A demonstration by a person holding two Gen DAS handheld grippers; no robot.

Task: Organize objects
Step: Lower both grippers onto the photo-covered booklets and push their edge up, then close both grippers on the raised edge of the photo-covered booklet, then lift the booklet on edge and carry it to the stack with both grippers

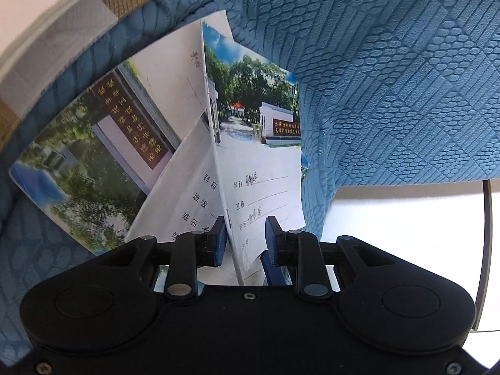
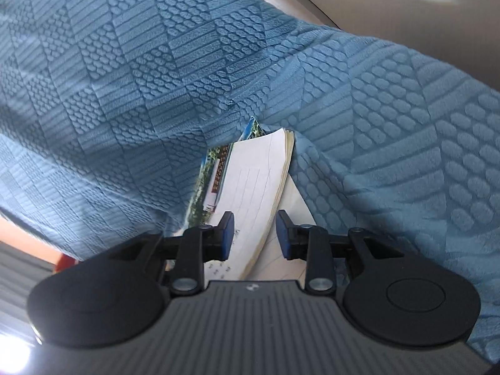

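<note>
While the notebooks are gathered on the blue textured cover (image 1: 390, 78), both grippers work at the near edge of the stack. Left wrist view: the left gripper (image 1: 245, 240) stands at a narrow opening, its blue pads on either side of the raised upper notebook (image 1: 259, 131), whose photo cover and lined label face the camera; whether the pads press on the paper cannot be told, since a gap shows beside the right-hand pad. A second notebook (image 1: 103, 156) with the same printed cover lies flat beneath and to the left, resting on the cover, with white sheets fanned between the two. A white surface (image 1: 406, 234) borders the cloth at lower right.

Right wrist view: the right gripper (image 2: 254, 234) is likewise narrow, with the thick page edge of a notebook (image 2: 256, 187) between its pads; one pad lies against the paper and the other appears just clear of it, so a firm hold is not certain. The blue cover (image 2: 156, 62) folds up around the far end of the books.

Progress, as judged: the notebooks are already brought together in one place but not yet squared, their edges lying at different angles. Aligning them into a neat pile, and setting that pile down flat, appears to remain.
</note>
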